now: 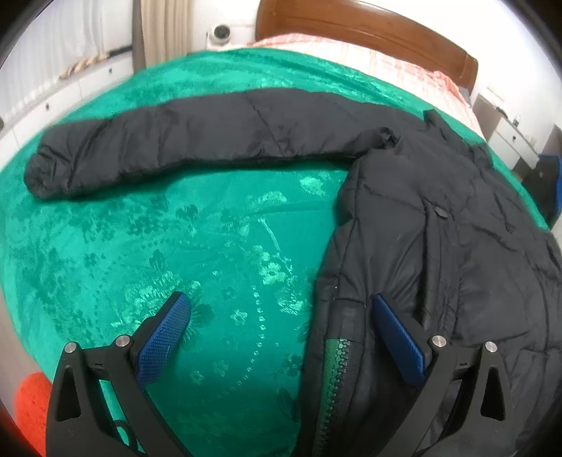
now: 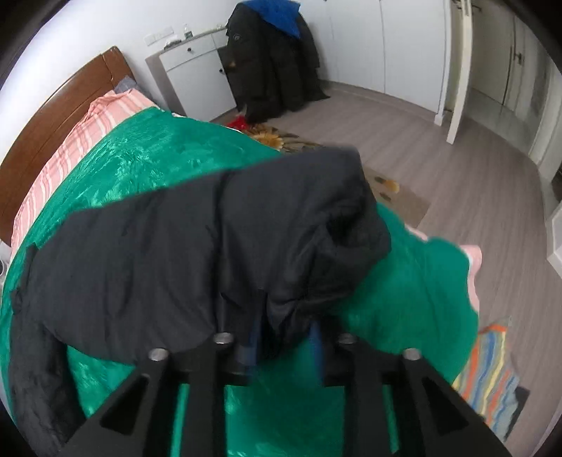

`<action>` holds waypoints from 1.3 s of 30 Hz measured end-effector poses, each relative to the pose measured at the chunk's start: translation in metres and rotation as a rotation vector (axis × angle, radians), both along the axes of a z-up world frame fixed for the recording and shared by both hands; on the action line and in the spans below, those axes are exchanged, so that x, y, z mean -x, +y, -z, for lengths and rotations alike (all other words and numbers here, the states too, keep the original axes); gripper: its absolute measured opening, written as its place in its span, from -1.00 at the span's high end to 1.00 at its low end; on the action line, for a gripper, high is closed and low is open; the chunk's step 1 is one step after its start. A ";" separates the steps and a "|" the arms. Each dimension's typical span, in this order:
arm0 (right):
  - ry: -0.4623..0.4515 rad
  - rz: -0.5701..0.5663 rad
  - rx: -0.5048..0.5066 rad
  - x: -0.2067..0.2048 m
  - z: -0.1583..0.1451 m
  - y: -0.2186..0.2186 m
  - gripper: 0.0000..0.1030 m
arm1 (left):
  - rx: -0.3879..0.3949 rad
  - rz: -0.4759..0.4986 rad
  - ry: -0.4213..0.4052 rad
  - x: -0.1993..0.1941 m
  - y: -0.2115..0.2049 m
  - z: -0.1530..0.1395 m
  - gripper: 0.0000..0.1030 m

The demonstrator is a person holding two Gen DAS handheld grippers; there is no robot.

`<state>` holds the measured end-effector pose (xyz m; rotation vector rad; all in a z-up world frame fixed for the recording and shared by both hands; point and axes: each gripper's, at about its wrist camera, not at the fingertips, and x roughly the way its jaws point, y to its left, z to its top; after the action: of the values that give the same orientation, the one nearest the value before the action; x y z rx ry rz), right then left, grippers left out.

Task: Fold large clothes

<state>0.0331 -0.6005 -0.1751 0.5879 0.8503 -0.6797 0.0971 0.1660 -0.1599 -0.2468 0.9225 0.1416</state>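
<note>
A black puffer jacket (image 1: 439, 225) lies on the green bedspread (image 1: 210, 246), one sleeve (image 1: 168, 151) stretched out to the left. Its zipper edge (image 1: 333, 379) runs down between my left fingers. My left gripper (image 1: 281, 316) is open over the jacket's lower front edge, the right blue pad (image 1: 400, 341) resting on the fabric. In the right wrist view, my right gripper (image 2: 286, 337) is shut on a bunched fold of the jacket (image 2: 210, 246), lifting it above the bedspread (image 2: 404, 298).
A wooden headboard (image 1: 368, 31) and pink striped pillow (image 2: 70, 147) lie at the bed's far end. A white cabinet (image 2: 196, 77), hanging dark coats (image 2: 274, 66), floor rugs (image 2: 491, 372) and wood floor sit beside the bed. An orange item (image 1: 31, 404) lies at lower left.
</note>
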 end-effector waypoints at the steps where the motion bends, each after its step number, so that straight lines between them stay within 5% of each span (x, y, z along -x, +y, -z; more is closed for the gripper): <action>1: 0.004 0.015 0.038 0.004 -0.004 0.010 -0.04 | 0.010 0.005 0.002 -0.001 0.002 0.000 -0.99; 2: 0.004 0.058 0.118 0.015 -0.012 0.031 -0.45 | 0.021 0.016 0.000 -0.001 0.004 0.002 -0.99; 3: -0.019 0.083 0.163 0.024 -0.018 0.043 -0.59 | 0.023 0.028 -0.005 0.000 0.004 0.003 -0.99; 8: -0.294 0.064 0.334 0.058 -0.058 0.151 -0.94 | 0.022 0.033 0.007 0.006 0.001 -0.001 -0.99; 11: -0.361 -0.180 0.377 0.046 -0.066 0.203 -0.96 | 0.037 0.027 -0.041 0.012 -0.001 -0.018 -0.99; 15: -0.356 -0.357 0.469 0.028 -0.059 0.246 -0.96 | -0.027 0.043 -0.170 0.020 -0.009 -0.052 -0.99; 29: -0.339 -0.377 0.429 0.032 -0.044 0.245 -0.96 | 0.015 -0.023 -0.251 0.025 -0.006 -0.080 -0.99; 39: -0.328 -0.418 0.436 0.027 -0.041 0.251 -0.96 | -0.140 -0.101 -0.350 0.042 -0.027 -0.128 -0.99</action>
<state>0.0057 -0.3497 -0.1344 0.1114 0.4724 -0.3535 0.0556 0.1395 -0.0322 -0.1805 0.5501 0.2465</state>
